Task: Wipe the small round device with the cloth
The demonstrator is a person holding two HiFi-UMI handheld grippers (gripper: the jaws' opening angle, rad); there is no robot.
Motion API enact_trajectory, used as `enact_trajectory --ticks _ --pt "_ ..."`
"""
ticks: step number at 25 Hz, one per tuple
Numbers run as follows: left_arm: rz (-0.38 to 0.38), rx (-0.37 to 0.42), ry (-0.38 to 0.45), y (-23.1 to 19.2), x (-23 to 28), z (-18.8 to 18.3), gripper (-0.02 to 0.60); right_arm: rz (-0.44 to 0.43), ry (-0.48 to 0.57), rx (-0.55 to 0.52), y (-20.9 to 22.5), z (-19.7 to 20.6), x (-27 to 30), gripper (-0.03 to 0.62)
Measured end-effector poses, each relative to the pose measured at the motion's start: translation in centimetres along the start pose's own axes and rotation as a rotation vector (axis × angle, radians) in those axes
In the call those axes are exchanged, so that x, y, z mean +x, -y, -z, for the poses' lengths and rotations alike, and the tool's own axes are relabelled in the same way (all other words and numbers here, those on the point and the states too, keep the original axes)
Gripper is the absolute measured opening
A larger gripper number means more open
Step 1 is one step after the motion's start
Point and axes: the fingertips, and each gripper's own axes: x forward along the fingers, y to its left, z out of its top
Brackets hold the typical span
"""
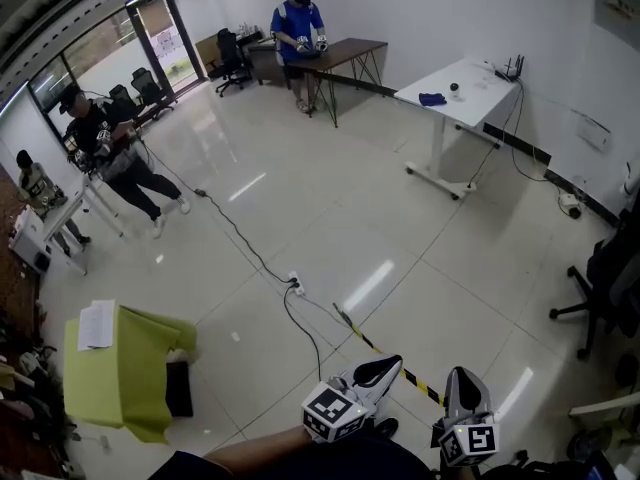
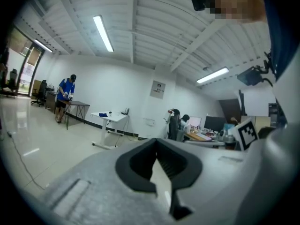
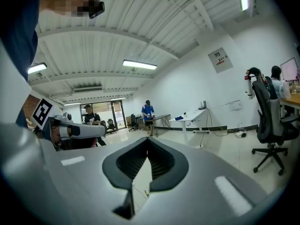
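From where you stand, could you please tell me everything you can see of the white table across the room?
The white table stands far off across the tiled floor. Its flat top rests on white legs with long feet. On it lie a blue cloth, a small dark round device and a black router.

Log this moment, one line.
stage: not started | left claw: shut, empty | right claw: shut, empty | cloth, device: on far white table
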Motion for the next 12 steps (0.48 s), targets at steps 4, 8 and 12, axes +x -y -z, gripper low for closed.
enact_trajectory --ticks 4,8,12 --pt "-0.014 0.017 -0.011 -1.2 2.0 0.2 0.003 0.003 0.007 0.005 1.5 -0.1 1.5 0.011" --pt "-0.006 0.003 -0.005 -2.9 4.8 -0.3 0.002 0.024 0.005 -0.008 3.5 -0.6 3.8 0.011" --pt "0.003 -0.015 0.000 -6.2 8.0 -0.6 0.003 0.038 -0.005 -0.031 5.2 -1.3 7.8 0.011"
